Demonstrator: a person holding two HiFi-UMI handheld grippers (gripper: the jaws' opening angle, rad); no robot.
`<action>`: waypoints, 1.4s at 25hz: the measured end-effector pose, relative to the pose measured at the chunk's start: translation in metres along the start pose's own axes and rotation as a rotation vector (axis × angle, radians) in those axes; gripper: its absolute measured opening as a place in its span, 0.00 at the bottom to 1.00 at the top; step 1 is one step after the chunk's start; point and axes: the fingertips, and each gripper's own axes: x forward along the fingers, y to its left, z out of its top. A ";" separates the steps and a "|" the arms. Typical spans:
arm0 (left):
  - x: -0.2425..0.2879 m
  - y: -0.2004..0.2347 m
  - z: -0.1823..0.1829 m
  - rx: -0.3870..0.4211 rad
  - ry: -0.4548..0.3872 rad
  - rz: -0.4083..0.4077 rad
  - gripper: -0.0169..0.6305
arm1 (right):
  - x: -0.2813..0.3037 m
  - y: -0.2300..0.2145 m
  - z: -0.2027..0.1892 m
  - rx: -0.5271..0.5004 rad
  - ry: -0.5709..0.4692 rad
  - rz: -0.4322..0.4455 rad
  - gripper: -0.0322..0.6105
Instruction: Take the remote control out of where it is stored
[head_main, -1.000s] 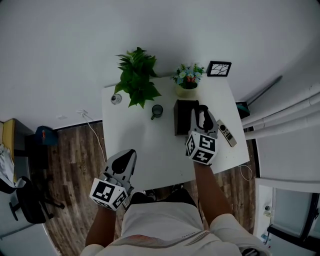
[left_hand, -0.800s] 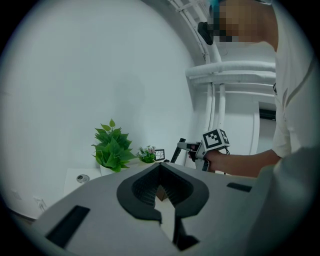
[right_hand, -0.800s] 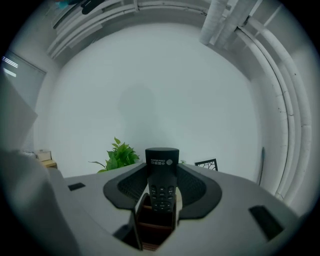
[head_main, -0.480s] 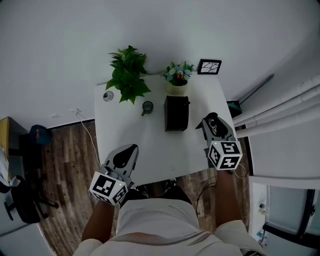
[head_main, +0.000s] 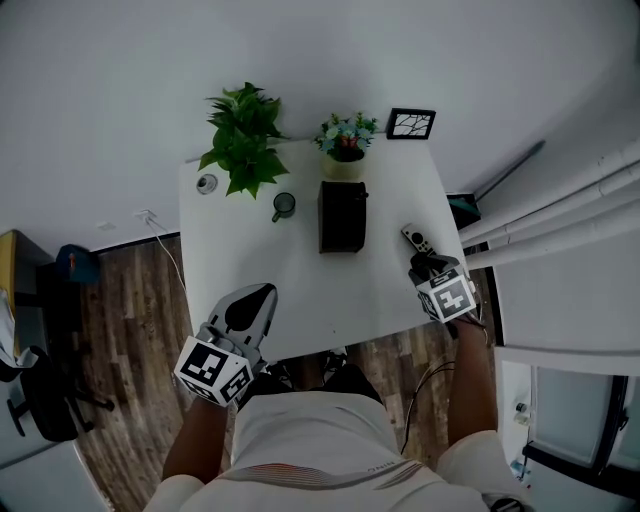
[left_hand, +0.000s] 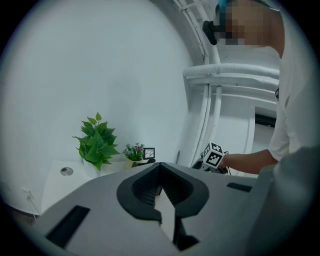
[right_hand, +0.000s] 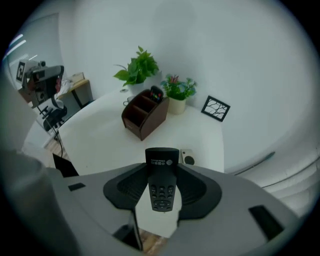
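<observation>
Right claw (head_main: 428, 262) is clamped on the black remote control (right_hand: 161, 182), pads pinching its sides. Big change from a second ago: back then that claw was right over the brown storage box (head_main: 342, 216) mid-table. Now it's swung out to the right edge of the table (head_main: 250, 250) and tipped downward, remote along for the ride. So I'd say the pull-out is basically done and what's left is setting it down, probably next to the pale remote (head_main: 418, 238) already lying there. Left claw (left_hand: 159, 166) is closed up with nothing in it, hanging by the table's near edge. Funny thing: from the head view you can barely tell anything is held. The right gripper view shows the buttons plainly, plus something dark (right_hand: 156, 93) poking out of the box.
</observation>
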 end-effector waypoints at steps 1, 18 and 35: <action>0.001 -0.003 0.000 0.003 -0.001 -0.003 0.04 | 0.007 0.002 -0.005 -0.022 0.031 0.010 0.34; -0.009 -0.017 -0.005 -0.015 -0.014 0.091 0.04 | 0.088 0.017 -0.026 -0.180 0.181 0.130 0.34; -0.015 -0.016 -0.007 -0.066 -0.021 0.101 0.04 | 0.100 0.028 -0.035 -0.157 0.156 0.187 0.36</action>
